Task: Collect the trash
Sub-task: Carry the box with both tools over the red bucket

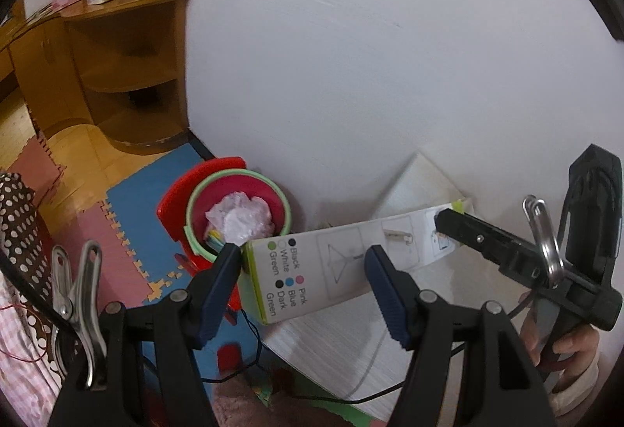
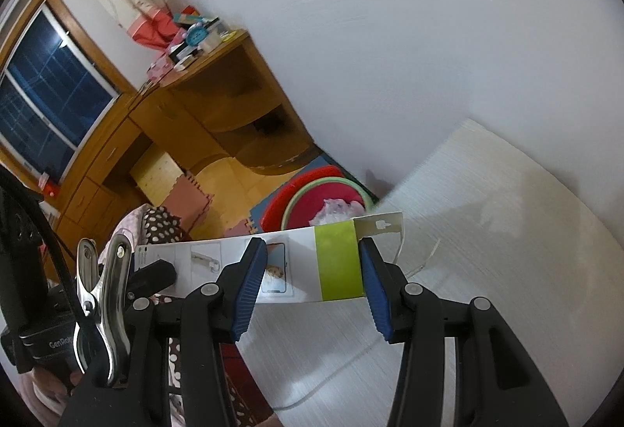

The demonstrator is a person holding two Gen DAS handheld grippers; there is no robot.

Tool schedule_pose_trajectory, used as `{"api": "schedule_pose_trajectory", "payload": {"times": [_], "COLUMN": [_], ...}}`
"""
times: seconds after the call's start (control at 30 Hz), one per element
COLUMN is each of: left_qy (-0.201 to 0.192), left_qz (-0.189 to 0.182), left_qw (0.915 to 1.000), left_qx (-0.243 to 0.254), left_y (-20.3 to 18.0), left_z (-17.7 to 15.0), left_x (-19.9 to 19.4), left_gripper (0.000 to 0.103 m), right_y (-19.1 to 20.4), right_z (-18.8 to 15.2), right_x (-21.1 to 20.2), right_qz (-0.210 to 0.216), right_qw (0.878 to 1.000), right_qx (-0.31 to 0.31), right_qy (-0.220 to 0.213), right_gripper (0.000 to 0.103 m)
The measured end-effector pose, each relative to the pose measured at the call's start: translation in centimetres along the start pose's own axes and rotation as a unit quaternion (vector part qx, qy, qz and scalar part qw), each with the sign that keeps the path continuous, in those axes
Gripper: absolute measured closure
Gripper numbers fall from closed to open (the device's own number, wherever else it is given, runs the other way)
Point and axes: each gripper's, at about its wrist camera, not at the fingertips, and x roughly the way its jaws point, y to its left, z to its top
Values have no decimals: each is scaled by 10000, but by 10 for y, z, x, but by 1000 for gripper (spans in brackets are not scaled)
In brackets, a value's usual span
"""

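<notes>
A long white product box [image 1: 335,263] with green ends and colour names printed on it is held above the white table [image 1: 351,349]. My left gripper [image 1: 304,271] is shut on its left end. My right gripper [image 2: 310,273] is shut on its other end, around the lime-green band [image 2: 337,259]; it also shows in the left wrist view [image 1: 444,222]. A red bin with a green rim [image 1: 238,216] stands on the floor beyond the table edge and holds crumpled white paper [image 1: 241,218]. The bin also shows in the right wrist view [image 2: 323,197].
A wooden corner desk [image 1: 128,68] with cluttered boxes on top stands at the back left. Coloured foam floor mats [image 1: 128,216] lie around the bin. A red stool [image 1: 175,201] stands by the bin. A thin cable [image 1: 351,399] runs over the table's near edge. The white wall is behind.
</notes>
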Motion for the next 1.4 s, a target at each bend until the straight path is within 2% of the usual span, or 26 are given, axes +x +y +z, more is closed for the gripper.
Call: {"api": "schedule_pose_trajectory", "payload": {"times": [0.23,0.47,0.67,1.03,1.23,1.4], "left_qy": [100,338,610,1215,1418,1571], "left_qz": [-19,-101,-231,-395,-320,-239], "left_qw": [9998,9989,9973,9915,9894,9871], "left_qx": [-153,-315,-330,-265,14,188], "left_y": [58,113,145,181,188,185], "left_z": [35,59,72,81,77,71], "left_x": [26,76,125,218,260,288], "left_gripper": [34,34,34,34,37,37], "right_y": [32,55,55,29,11,1], "right_z": [33,60,76,89,89,93], "right_x": [54,124,180,273,303,311], "right_qz": [-3,-62,-208,-522,-642,-669], "right_qw": [9998,9985,9963,9873,9837,9831], "right_qx": [-112,-150,-77,142,324,431], "right_qy": [159,521,827,1491,1650,1647], "right_gripper": [53,53,53,53,53,53]}}
